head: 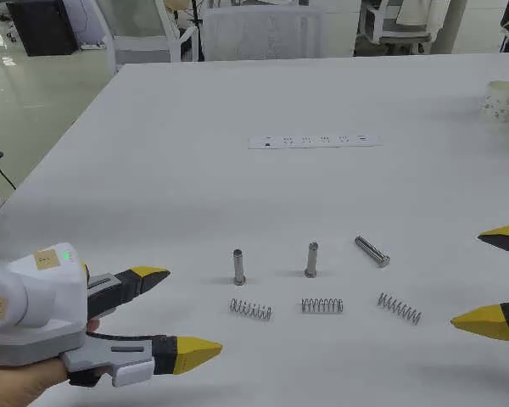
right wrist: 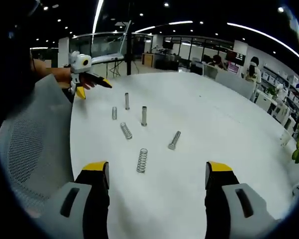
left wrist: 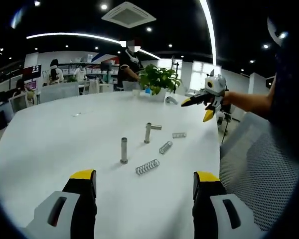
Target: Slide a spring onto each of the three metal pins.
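On the white tabletop, three pins and three springs sit in two short rows. Each spring lies just in front of a pin, which looks like a layout meant to pair them off one by one.

The left pin and the middle pin stand upright on their wider ends, so a spring could be lowered over either from above. The right pin lies on its side, wider end nearer the springs. I judge it has to be stood up, or held in one claw, before its spring can go on.

The left spring, the middle spring and the right spring all lie flat, near the pins but not touching them. None is on a pin yet.

The left claw hovers low at the near left of the row, jaws apart and holding nothing. The right claw sits at the right edge, jaws likewise apart and empty. They flank the parts, probably so one can lift a spring while the other steadies a pin.

A paper cup stands upright at the far right, well apart from the work. Whether anything is in it cannot be seen from this angle. A power strip lies flat beyond the pins.
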`<state>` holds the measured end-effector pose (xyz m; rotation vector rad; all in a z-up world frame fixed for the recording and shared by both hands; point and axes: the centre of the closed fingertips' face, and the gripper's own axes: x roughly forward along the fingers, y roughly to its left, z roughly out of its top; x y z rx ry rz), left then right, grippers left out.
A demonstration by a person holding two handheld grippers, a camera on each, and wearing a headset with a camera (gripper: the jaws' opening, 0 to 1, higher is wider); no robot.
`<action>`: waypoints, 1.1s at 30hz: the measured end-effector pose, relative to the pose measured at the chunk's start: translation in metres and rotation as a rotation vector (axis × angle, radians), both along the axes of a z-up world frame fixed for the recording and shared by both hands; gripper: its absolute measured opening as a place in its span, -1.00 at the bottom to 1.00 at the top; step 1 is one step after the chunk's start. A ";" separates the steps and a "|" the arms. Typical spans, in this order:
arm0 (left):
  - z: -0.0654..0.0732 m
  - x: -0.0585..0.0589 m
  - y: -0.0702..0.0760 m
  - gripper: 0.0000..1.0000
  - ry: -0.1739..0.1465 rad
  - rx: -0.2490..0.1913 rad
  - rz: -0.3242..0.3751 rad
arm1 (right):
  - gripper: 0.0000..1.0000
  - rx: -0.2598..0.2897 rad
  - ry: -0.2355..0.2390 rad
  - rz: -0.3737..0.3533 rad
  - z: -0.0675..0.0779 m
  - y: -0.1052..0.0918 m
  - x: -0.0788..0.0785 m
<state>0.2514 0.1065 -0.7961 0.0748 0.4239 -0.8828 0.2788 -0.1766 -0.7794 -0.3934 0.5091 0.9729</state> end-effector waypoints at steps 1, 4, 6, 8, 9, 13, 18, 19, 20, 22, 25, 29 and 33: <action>0.000 0.000 0.001 0.47 0.000 0.000 0.001 | 0.57 -0.001 -0.001 0.000 0.000 0.000 0.000; 0.000 0.000 0.001 0.47 0.001 0.000 -0.001 | 0.57 -0.002 0.000 -0.002 0.001 0.001 0.000; 0.000 0.000 0.001 0.47 0.001 -0.001 -0.002 | 0.56 0.000 0.001 -0.005 0.001 0.001 0.000; 0.001 0.000 0.001 0.47 0.001 -0.002 -0.004 | 0.56 0.001 -0.001 -0.006 0.001 0.001 0.000; 0.001 0.000 0.001 0.47 0.001 -0.002 -0.005 | 0.56 0.001 0.000 -0.007 0.001 0.001 -0.001; 0.000 -0.001 0.000 0.47 0.002 -0.001 -0.011 | 0.55 0.002 0.003 -0.013 0.000 0.000 -0.003; 0.000 -0.001 0.000 0.46 0.002 0.000 -0.017 | 0.52 0.002 0.009 -0.020 -0.001 -0.001 -0.005; 0.001 -0.001 0.000 0.46 0.001 0.000 -0.017 | 0.52 0.001 0.010 -0.022 -0.002 -0.001 -0.005; 0.001 -0.001 0.000 0.46 0.000 0.000 -0.016 | 0.52 0.001 0.012 -0.024 -0.002 -0.002 -0.005; 0.002 0.000 0.000 0.46 -0.002 -0.001 -0.016 | 0.51 -0.002 0.017 -0.028 -0.003 -0.002 -0.006; 0.003 0.000 -0.001 0.46 -0.003 -0.001 -0.016 | 0.49 0.003 0.018 -0.026 -0.002 -0.001 -0.006; 0.003 -0.001 -0.003 0.46 -0.002 -0.004 -0.015 | 0.48 0.007 0.011 -0.024 -0.001 0.000 -0.005; 0.003 -0.001 -0.004 0.46 -0.001 -0.006 -0.014 | 0.48 0.003 0.014 -0.027 -0.001 -0.001 -0.005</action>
